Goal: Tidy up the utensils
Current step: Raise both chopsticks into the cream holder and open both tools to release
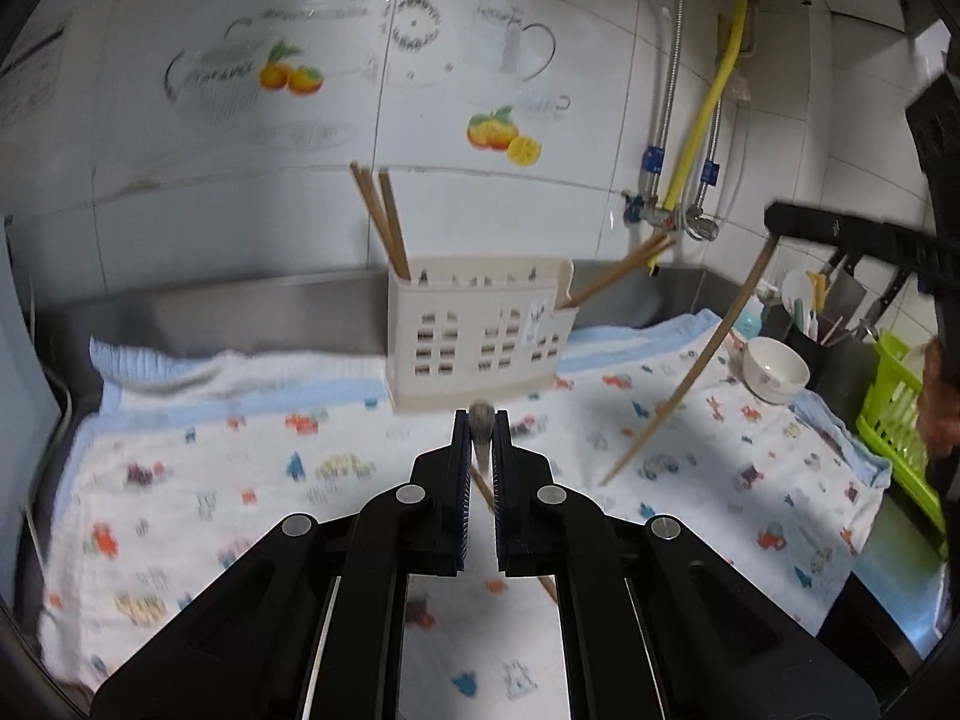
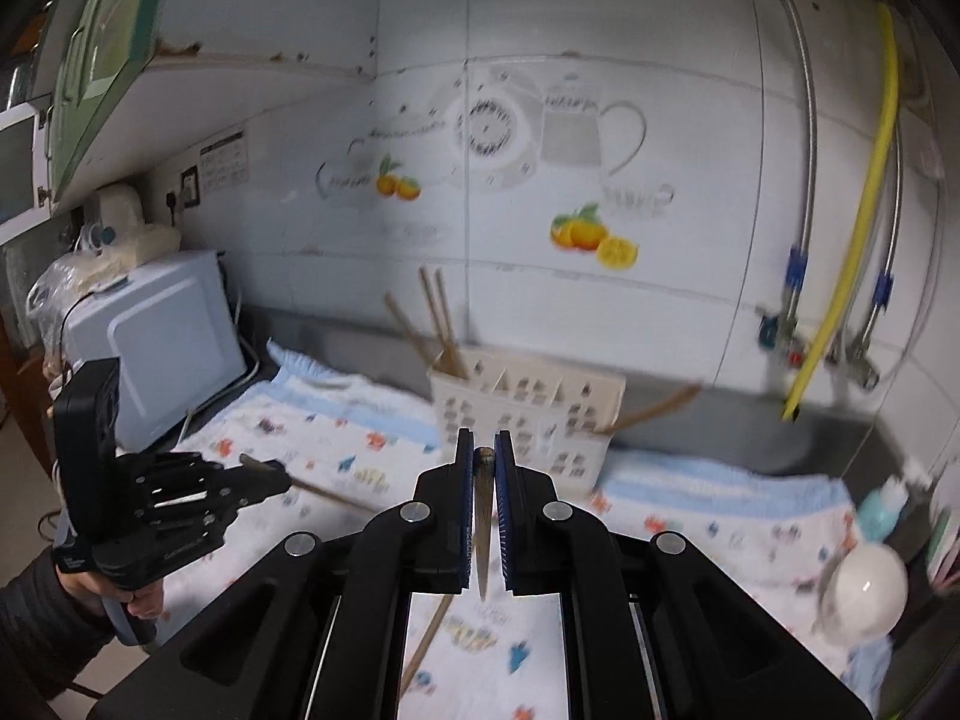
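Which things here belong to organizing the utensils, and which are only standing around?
For the job: left gripper holding a chopstick; right gripper holding a chopstick; cream utensil holder.

Standing around: white bowl, green rack, yellow hose.

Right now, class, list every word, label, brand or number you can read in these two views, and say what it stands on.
No text here reads clearly.
Wall chart beside the socket: printed lines, too small to read.
Left gripper handle: small white brand mark, too blurred to read.
Wall tile decal: ornamental lettering on the painted bowl, blurred, unreadable.
Utensil holder: small sticker, unreadable.
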### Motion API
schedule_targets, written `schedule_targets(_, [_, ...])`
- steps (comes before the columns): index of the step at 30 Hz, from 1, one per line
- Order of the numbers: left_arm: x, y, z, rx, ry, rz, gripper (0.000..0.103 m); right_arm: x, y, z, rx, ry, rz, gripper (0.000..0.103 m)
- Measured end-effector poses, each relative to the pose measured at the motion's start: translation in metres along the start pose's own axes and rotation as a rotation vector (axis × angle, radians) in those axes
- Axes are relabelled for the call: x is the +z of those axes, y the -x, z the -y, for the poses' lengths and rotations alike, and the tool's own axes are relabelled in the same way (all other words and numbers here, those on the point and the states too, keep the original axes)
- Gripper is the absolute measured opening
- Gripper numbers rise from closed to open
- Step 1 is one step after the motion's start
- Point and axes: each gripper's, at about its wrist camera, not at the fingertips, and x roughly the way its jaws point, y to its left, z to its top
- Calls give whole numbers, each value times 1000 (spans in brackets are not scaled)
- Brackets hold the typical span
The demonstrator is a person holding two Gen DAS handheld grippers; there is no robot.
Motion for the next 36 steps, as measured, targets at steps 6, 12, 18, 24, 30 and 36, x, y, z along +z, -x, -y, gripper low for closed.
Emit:
schedule_targets(6, [35,-14,0,-14,-31,5,5,56,-4,19,-52,17,55,7])
schedule_targets(12, [72,-23,4,-36,-51,42,5,93,-27,34,-85,16,88,7])
schedule_targets(18, [121,-19,14,-40,-89,131,5,111,-56,50,-107,2,112,7])
schedule_targets(24, [164,-16,17,-12,-104,220,5,110,-90,72,-94,-49,98,7])
schedule_targets(30, [176,-38,9,46,-103,224,5,94,-118,86,-87,-81,57,7])
schedule_targets(36, [172,-63,-3,67,-66,189,5,80,-133,90,-78,-85,16,7])
